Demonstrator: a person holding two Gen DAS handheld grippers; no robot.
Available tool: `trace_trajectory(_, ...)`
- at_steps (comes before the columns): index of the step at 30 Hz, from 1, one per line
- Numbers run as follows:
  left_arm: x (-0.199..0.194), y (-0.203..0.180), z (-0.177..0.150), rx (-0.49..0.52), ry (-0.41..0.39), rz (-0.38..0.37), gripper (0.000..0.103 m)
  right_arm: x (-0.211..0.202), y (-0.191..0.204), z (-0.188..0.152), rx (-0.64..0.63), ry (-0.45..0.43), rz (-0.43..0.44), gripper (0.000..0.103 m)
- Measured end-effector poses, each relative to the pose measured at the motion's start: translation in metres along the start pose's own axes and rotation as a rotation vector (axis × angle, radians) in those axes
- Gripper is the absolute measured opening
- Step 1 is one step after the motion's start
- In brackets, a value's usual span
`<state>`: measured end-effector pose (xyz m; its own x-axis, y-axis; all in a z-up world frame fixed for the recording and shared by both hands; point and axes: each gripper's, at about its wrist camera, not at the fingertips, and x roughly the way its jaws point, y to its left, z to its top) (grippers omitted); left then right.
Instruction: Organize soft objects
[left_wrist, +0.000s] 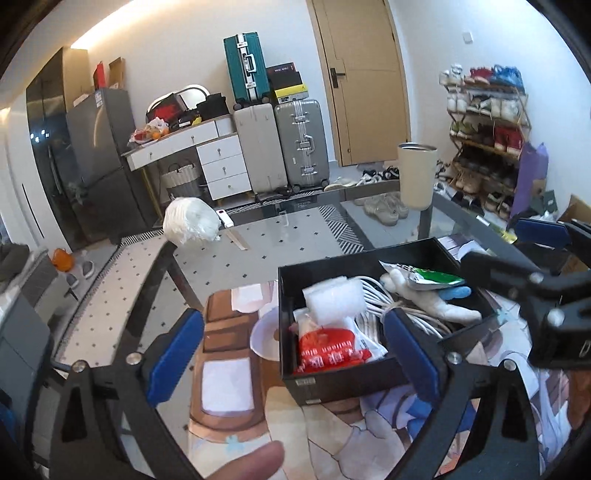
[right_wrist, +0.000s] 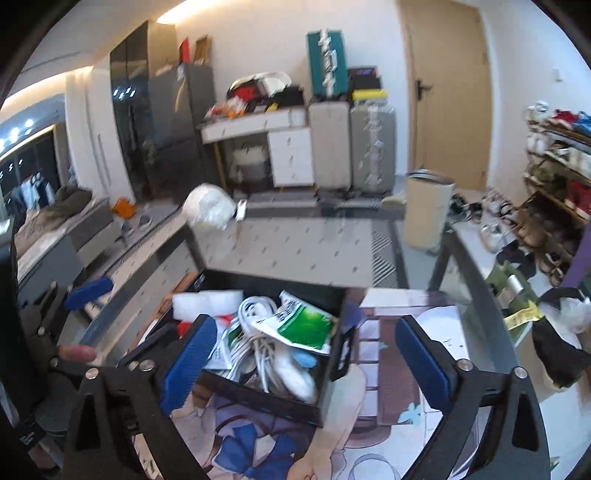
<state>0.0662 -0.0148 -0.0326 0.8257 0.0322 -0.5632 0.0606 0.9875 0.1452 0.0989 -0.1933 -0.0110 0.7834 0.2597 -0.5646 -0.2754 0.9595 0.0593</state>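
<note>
A black open box (left_wrist: 332, 384) stands on a printed mat on the glass table. It holds a white foam packet (left_wrist: 332, 299), a red-and-white bag (left_wrist: 328, 350), a coil of white cable (left_wrist: 384, 295), a white plush toy (left_wrist: 443, 306) and a green-and-white packet (left_wrist: 432, 277). My left gripper (left_wrist: 295, 356) hangs open over the box's near left corner, nothing between its blue pads. The right wrist view shows the same box (right_wrist: 258, 398), with my right gripper (right_wrist: 306, 365) open above its near right side and empty. Each gripper appears at the edge of the other's view.
A crumpled white plastic bag (left_wrist: 190, 221) lies at the table's far left and a beige tumbler (left_wrist: 415, 177) at the far right. A white dish (left_wrist: 264, 338) sits left of the box. A black pouch with a yellow tag (right_wrist: 557, 354) lies at the right.
</note>
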Motion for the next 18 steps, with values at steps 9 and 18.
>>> trace_trajectory(9, -0.013, 0.0, -0.029, -0.081, -0.131, 0.026, 0.103, -0.026, 0.004, -0.035, -0.034, -0.192, -0.061, 0.102)
trace_trajectory(18, -0.011, 0.012, -0.046, -0.178, -0.231, 0.02, 0.103, -0.025, -0.004, -0.056, -0.01, -0.247, -0.092, 0.102)
